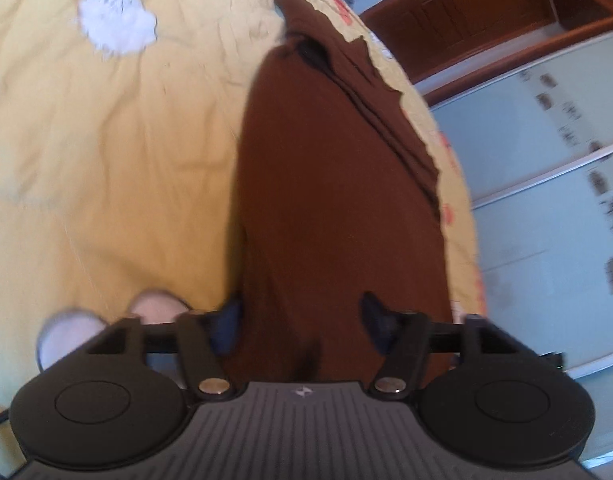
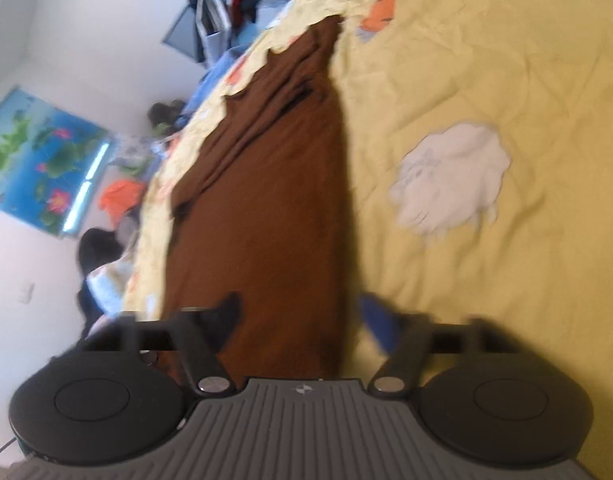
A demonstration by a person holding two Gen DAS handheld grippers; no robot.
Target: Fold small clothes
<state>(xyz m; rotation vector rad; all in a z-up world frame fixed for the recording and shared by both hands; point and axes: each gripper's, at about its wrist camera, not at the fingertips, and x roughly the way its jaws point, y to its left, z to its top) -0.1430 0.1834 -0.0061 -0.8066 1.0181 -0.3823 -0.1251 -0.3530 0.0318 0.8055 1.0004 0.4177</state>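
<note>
In the left wrist view, the yellow quilted bedspread [image 1: 106, 160] fills the left of the frame, and the dark brown cloth garment [image 1: 330, 200] runs up the centre from the left gripper [image 1: 302, 320]. Its jaws stand wide, the fabric between them, not pinched. In the right wrist view the right gripper [image 2: 298, 316] is likewise spread over the garment's near edge, probably so both can take corners for a fold.

Black round housings, grey ribbed plate with small white logo, silver screws, dark blue fingertips [image 1: 226, 328] on both grippers; pale toes [image 1: 66, 336].
</note>
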